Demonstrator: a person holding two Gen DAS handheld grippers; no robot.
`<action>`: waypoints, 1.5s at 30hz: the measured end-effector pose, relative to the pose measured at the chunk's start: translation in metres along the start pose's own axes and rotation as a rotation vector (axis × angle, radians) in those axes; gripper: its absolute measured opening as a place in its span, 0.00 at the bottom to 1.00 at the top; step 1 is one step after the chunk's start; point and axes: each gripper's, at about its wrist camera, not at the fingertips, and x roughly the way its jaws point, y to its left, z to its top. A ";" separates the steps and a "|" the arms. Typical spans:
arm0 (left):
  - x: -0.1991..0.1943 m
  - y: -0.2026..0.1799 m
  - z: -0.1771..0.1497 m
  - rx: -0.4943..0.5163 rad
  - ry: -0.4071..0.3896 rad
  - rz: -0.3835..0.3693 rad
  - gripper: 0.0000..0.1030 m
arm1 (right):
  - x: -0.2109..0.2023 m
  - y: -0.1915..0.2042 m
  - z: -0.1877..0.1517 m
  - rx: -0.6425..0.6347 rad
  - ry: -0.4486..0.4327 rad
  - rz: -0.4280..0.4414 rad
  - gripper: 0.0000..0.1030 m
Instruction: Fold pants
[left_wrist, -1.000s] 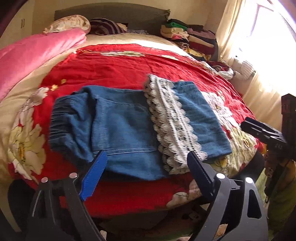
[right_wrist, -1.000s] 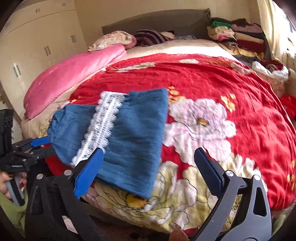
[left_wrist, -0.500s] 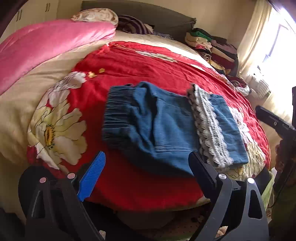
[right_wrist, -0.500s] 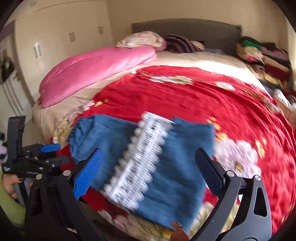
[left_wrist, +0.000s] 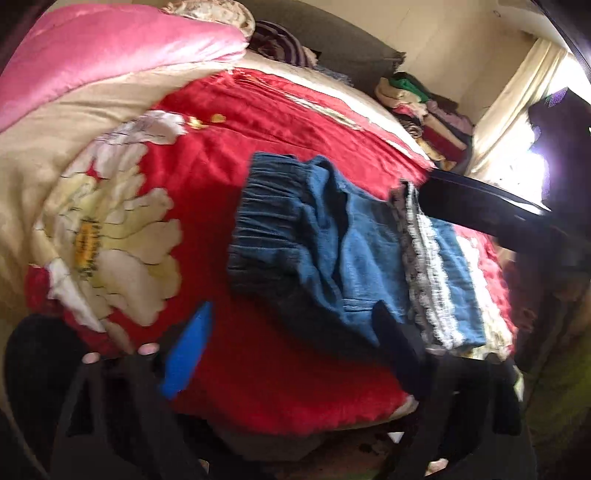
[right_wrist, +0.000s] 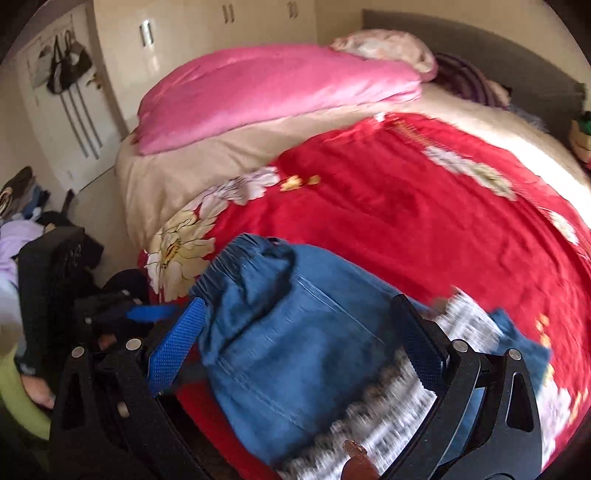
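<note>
Blue denim pants (left_wrist: 332, 251) with a white lace band (left_wrist: 424, 266) lie folded on the red flowered bedspread (left_wrist: 207, 206), elastic waistband to the left. My left gripper (left_wrist: 291, 343) hovers at the pants' near edge with its jaws closing. Its pads press on nothing; only bedspread and the pants' near corner show between them. My right gripper (right_wrist: 295, 343) stands open low over the pants (right_wrist: 288, 350), denim filling the gap between its fingers. In the left wrist view the right gripper (left_wrist: 480, 206) is a dark bar across the lace. The left gripper (right_wrist: 147, 314) shows at the waistband end.
A pink quilt (right_wrist: 277, 92) and pillows (right_wrist: 388, 48) lie at the head of the bed. Folded clothes (left_wrist: 424, 110) are stacked at the far right corner by a curtained window. Wardrobe doors (right_wrist: 184, 29), hanging bags (right_wrist: 66, 66) and a clothes heap (right_wrist: 18, 221) on the floor are left of the bed.
Both grippers have swung left along the bed's near edge toward the waistband end. The right gripper now hangs close over the pants, and the left gripper's fingers stand closer together.
</note>
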 end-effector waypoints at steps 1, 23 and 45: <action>0.004 -0.001 0.000 -0.003 0.008 -0.014 0.60 | 0.008 0.003 0.005 -0.011 0.017 0.011 0.91; 0.029 0.008 0.003 -0.066 0.021 -0.142 0.71 | 0.074 -0.016 0.019 -0.029 0.147 0.232 0.28; 0.054 -0.157 0.022 0.188 0.076 -0.388 0.69 | -0.103 -0.167 -0.084 0.395 -0.223 0.156 0.64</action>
